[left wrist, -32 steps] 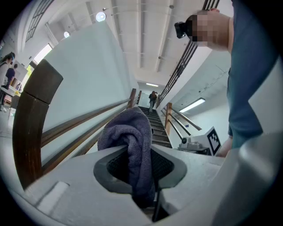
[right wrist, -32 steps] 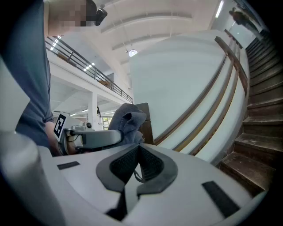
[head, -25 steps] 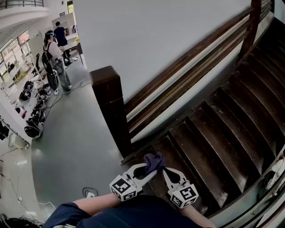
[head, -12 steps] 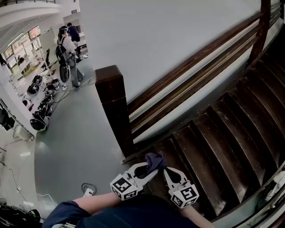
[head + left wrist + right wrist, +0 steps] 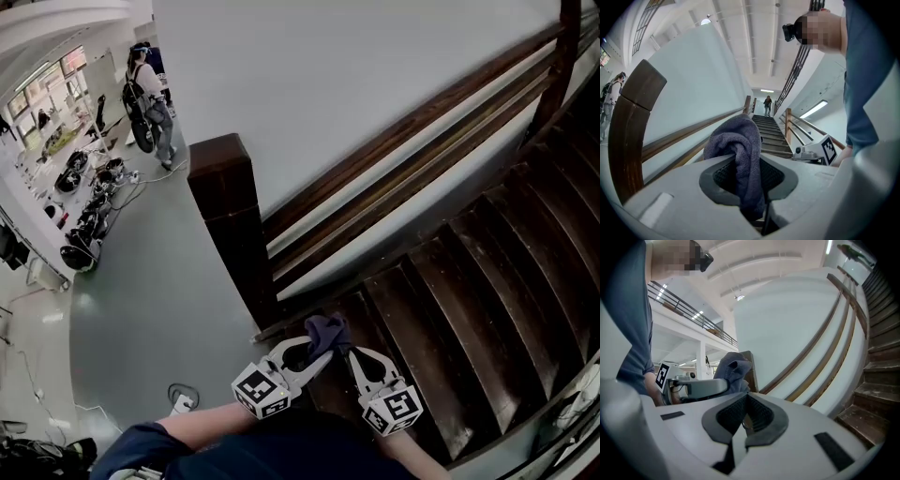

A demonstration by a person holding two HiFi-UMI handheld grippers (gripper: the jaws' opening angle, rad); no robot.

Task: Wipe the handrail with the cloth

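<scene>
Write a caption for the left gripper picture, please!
Left gripper shut on a purple-grey cloth, wooden handrail and stairs ahead.

- To your left, the grey floor (image 5: 159,309) fills the frame; dark gear (image 5: 80,239) lines its upper-left edge, and a cable coil (image 5: 183,396) lies lower down.
- Dark wooden stairs (image 5: 469,309) rise toward the upper right.

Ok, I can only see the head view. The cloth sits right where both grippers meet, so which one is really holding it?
Observer: The left gripper. Its own view shows the cloth pinched between its jaws and bunched up above them.
Operator: And the other one?
Observer: The right gripper has its jaws together with nothing between them.
Operator: Is anybody higher up?
Observer: Yes. The left gripper view shows a person far up at the top of the stairs.
</scene>
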